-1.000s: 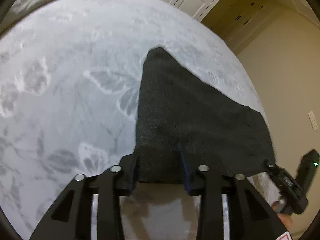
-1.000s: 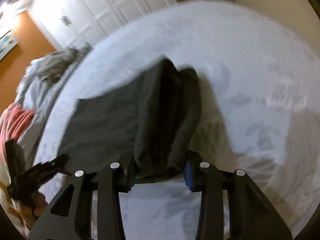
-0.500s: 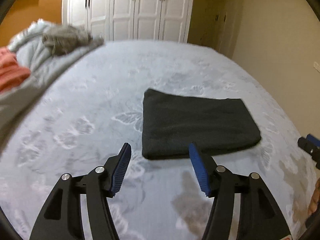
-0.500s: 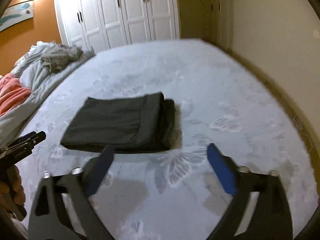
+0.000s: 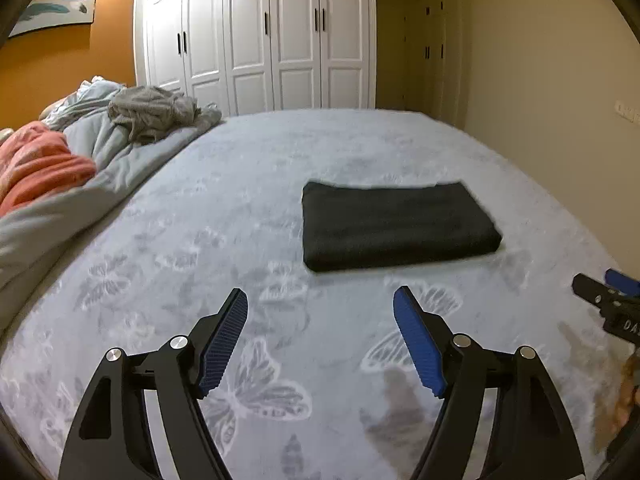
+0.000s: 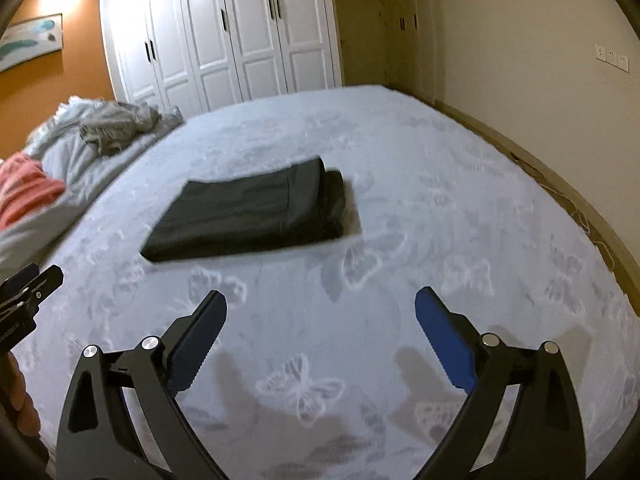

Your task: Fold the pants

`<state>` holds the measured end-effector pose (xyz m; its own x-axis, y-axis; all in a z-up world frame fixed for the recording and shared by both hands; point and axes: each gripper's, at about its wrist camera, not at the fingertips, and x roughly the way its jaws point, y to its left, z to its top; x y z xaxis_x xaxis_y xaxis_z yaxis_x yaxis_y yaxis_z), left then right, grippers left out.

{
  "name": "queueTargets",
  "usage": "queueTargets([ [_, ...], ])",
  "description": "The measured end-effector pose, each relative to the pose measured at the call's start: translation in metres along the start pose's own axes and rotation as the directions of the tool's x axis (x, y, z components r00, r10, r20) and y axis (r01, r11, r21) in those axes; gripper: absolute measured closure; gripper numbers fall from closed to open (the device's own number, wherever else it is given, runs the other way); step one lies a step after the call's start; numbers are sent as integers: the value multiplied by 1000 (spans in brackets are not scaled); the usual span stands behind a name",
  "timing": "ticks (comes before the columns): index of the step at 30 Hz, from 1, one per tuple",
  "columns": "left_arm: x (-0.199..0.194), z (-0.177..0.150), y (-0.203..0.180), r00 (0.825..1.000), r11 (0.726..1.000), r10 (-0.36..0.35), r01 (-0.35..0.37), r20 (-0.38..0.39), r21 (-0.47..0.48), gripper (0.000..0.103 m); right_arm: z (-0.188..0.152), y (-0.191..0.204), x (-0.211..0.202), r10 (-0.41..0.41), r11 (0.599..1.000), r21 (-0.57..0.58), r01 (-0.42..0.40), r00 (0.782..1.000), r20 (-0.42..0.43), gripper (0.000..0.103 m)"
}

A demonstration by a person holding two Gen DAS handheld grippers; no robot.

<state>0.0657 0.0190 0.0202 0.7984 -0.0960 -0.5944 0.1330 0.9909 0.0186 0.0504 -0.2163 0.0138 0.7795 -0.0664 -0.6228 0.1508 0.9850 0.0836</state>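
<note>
Nearest the lens in the left wrist view, the black left gripper, its fingers lined with ribbed blue pads, hangs with jaws spread wide and nothing between them above a pale grey bedspread printed with white butterflies. In the right wrist view, the matching black right gripper is likewise splayed wide and empty over the same cover, its shadow lying on the fabric beneath. Each tool shows at the edge of the other's camera: the right one at the far right of the left wrist view, the left one at the far left of the right wrist view, where part of a bare hand shows below it.

Beyond both sets of fingertips, well apart from them, the dark charcoal pants folded into a flat rectangle lie on the bedspread, layered edges stacked on the side seen at right in the right wrist view.

Farther back on the left, a rumpled light grey duvet is pushed into a heap, with a coral-orange blanket beside it and a crumpled grey knitted garment on top.

At the rear stand white panelled wardrobe doors with dark handles, an orange wall bearing a framed blue-and-white picture, and a cream wall at right.
</note>
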Motion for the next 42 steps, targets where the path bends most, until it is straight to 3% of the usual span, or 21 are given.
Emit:
queueTargets([
  [4, 16, -12, -3, 1000, 999, -6, 6, -2, 43, 30, -9, 8, 18, -35, 999, -42, 34, 999, -38, 10],
  [14, 35, -16, -2, 999, 1000, -17, 16, -45, -9, 30, -16, 30, 39, -28, 992, -122, 17, 996, -87, 10],
  [17, 44, -7, 4, 995, 996, -69, 64, -76, -61, 24, -6, 25, 42, 10, 996, -90, -19, 995, -97, 10],
  [19, 56, 3, 11, 981, 984, -152, 138, -123, -115, 24, 12, 15, 48, 63, 997, -41, -67, 992, -105, 10],
  [22, 94, 32, 36, 924, 918, -333, 273, -188, -287, 24, 42, 0, 69, 164, 986, 28, -162, 975, -150, 10],
  [24, 121, 47, 45, 914, 903, -346, 264, -212, -338, 24, 67, -11, 93, 178, 982, 87, -165, 970, -164, 10],
  [29, 201, 63, 50, 904, 917, -285, 161, -319, -364, 24, 98, -16, 168, 130, 987, 122, -104, 964, -231, 10],
  [31, 221, 57, 50, 889, 894, -330, 187, -317, -407, 30, 92, -14, 198, 128, 987, 135, -92, 948, -291, 10],
  [32, 225, 55, 51, 882, 884, -350, 201, -314, -423, 37, 87, -14, 206, 139, 984, 145, -98, 941, -307, 20],
  [33, 233, 51, 49, 865, 866, -389, 227, -316, -446, 55, 82, -14, 213, 163, 981, 158, -117, 933, -321, 37],
  [34, 237, 49, 48, 861, 855, -402, 231, -311, -465, 61, 78, -14, 220, 205, 972, 181, -151, 920, -335, 46],
  [35, 236, 48, 50, 869, 851, -397, 230, -293, -472, 68, 76, -14, 218, 214, 968, 193, -159, 927, -308, 69],
  [36, 234, 49, 50, 873, 850, -397, 233, -284, -473, 81, 78, -11, 215, 229, 967, 183, -180, 927, -297, 69],
  [37, 227, 52, 52, 871, 841, -412, 249, -269, -481, 86, 80, -11, 211, 242, 964, 183, -195, 927, -287, 71],
  [39, 207, 58, 57, 870, 832, -429, 276, -244, -482, 87, 87, -13, 190, 296, 948, 198, -250, 922, -252, 72],
  [42, 155, 62, 60, 851, 828, -469, 330, -236, -453, 87, 90, -15, 139, 363, 928, 183, -325, 901, -239, 73],
])
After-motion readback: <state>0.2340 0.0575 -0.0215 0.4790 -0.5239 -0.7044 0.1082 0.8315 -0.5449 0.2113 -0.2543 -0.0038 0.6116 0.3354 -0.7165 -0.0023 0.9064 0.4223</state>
